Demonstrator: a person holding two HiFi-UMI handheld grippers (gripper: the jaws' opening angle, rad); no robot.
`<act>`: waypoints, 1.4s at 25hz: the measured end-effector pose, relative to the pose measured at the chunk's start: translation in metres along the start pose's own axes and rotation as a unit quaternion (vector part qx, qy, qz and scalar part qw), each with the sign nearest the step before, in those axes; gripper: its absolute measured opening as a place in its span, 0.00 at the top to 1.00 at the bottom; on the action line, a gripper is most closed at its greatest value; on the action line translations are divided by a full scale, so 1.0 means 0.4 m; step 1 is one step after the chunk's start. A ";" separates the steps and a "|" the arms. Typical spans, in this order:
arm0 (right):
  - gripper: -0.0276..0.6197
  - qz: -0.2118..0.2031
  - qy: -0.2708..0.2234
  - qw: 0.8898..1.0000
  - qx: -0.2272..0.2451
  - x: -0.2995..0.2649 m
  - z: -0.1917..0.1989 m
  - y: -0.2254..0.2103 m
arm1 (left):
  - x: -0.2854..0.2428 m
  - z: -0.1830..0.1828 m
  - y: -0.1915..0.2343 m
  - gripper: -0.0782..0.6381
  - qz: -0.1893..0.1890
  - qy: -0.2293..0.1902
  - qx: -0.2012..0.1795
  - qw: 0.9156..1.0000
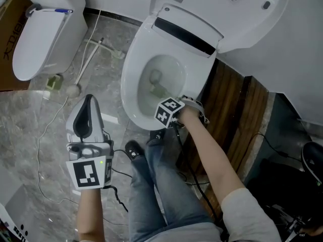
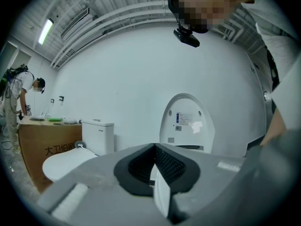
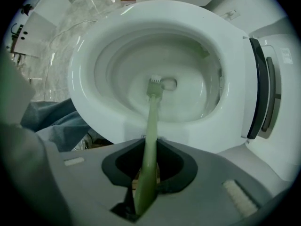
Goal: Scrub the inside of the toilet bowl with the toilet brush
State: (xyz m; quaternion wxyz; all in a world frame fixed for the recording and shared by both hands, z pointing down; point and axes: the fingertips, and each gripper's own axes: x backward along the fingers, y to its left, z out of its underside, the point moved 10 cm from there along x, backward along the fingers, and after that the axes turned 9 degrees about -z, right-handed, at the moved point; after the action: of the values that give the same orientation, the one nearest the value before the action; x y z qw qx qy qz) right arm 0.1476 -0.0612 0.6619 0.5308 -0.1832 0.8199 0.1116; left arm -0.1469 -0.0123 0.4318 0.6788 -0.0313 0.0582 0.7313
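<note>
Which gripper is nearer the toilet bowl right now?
Right. The right gripper sits at the toilet bowl rim, holding the toilet brush inside; the left gripper hangs off to the side.

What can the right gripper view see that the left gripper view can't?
Only the right gripper view shows the green toilet brush, clamped in the right gripper, with its head down in the toilet bowl. Only the left gripper view shows the left gripper, shut on nothing, a ceiling light and a person far off. Both show grey jaws at the bottom and part of the white toilet.
</note>
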 end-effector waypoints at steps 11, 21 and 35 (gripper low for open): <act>0.84 -0.112 -0.063 0.989 -0.080 0.025 -0.005 0.053 | 0.024 -0.009 0.006 0.89 0.007 0.004 0.003 1.000; 0.84 -0.237 -0.146 0.939 -0.203 0.042 0.021 0.078 | 0.020 -0.014 -0.007 0.89 0.022 -0.003 0.007 1.000; 0.84 -0.257 -0.244 0.867 -0.351 0.035 0.057 0.064 | -0.040 -0.033 -0.051 0.89 0.035 0.008 -0.002 0.999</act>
State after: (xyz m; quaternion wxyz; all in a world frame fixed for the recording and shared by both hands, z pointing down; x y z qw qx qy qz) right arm 0.1506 -0.0318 0.6396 0.6250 -0.5285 0.4946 0.2924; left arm -0.1256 -0.0283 0.4196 0.6521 -0.0365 0.0625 0.7547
